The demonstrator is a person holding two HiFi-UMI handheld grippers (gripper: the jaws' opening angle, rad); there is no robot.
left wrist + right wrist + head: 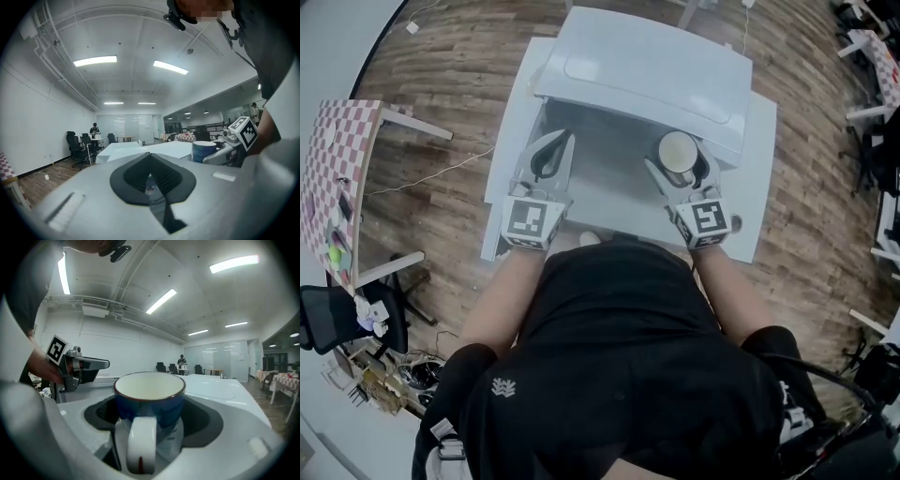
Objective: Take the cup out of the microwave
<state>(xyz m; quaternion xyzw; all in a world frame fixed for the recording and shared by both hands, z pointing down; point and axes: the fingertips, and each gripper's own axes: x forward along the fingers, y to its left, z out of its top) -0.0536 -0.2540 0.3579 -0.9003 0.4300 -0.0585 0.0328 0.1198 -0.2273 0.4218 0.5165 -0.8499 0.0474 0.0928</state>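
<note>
A blue cup (678, 153) with a white inside and a white handle is held upright in my right gripper (680, 161), just in front of the white microwave (647, 70). In the right gripper view the cup (149, 397) fills the space between the jaws, handle toward the camera; the gripper (149, 425) is shut on it. My left gripper (555, 148) hovers beside it at the left, level with it, shut with nothing in it. In the left gripper view, its dark pads (140, 176) meet, and the cup (203, 151) shows to the right.
The microwave stands on a white table (757, 220) on a wood floor. A checkered table (333, 169) and a black office chair (333, 317) stand at the left, and more chairs at the right edge (872, 150). A cable (431, 173) lies on the floor.
</note>
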